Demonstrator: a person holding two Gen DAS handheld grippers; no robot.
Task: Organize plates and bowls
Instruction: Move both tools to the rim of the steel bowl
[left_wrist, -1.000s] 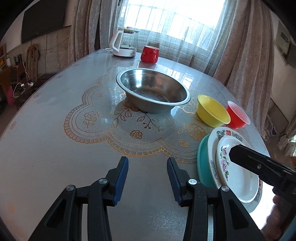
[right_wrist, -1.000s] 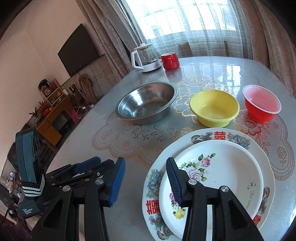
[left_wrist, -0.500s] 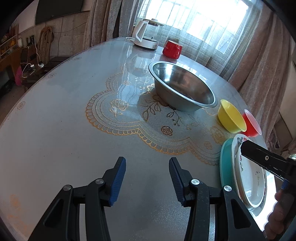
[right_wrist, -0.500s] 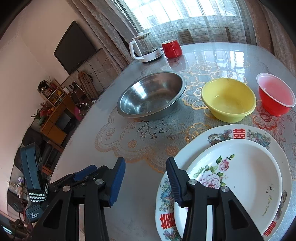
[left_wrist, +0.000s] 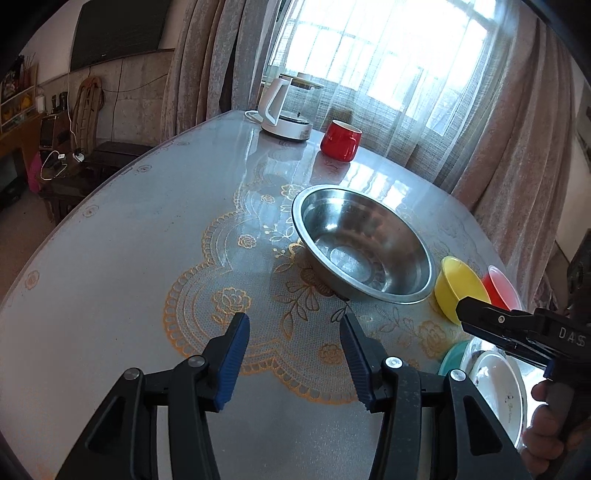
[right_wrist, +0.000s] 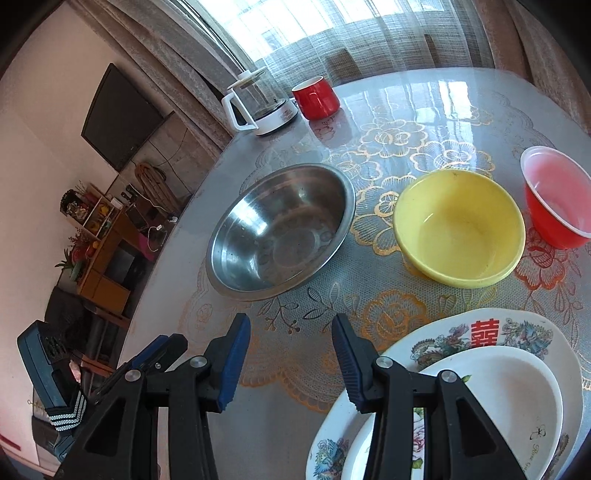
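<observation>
A steel bowl (left_wrist: 364, 251) (right_wrist: 280, 229) sits mid-table. Right of it stand a yellow bowl (left_wrist: 460, 286) (right_wrist: 460, 227) and a red bowl (left_wrist: 500, 286) (right_wrist: 556, 201). A small white floral plate (right_wrist: 517, 402) (left_wrist: 496, 391) lies on a larger patterned plate (right_wrist: 480, 332), over a teal plate (left_wrist: 452, 356). My left gripper (left_wrist: 293, 360) is open and empty above the tablecloth, short of the steel bowl. My right gripper (right_wrist: 290, 362) is open and empty, its right finger over the plates' left edge; it also shows in the left wrist view (left_wrist: 498, 325).
A white kettle (left_wrist: 284, 107) (right_wrist: 258, 103) and a red mug (left_wrist: 340, 140) (right_wrist: 316, 98) stand at the table's far end by the curtains. The table's left edge (left_wrist: 92, 206) drops to a room with a shelf (right_wrist: 99, 236) and a wall television.
Both grippers have risen and tilted up, so the bowls sit lower in view. The right gripper shifted left off the plates. Both stayed open.
</observation>
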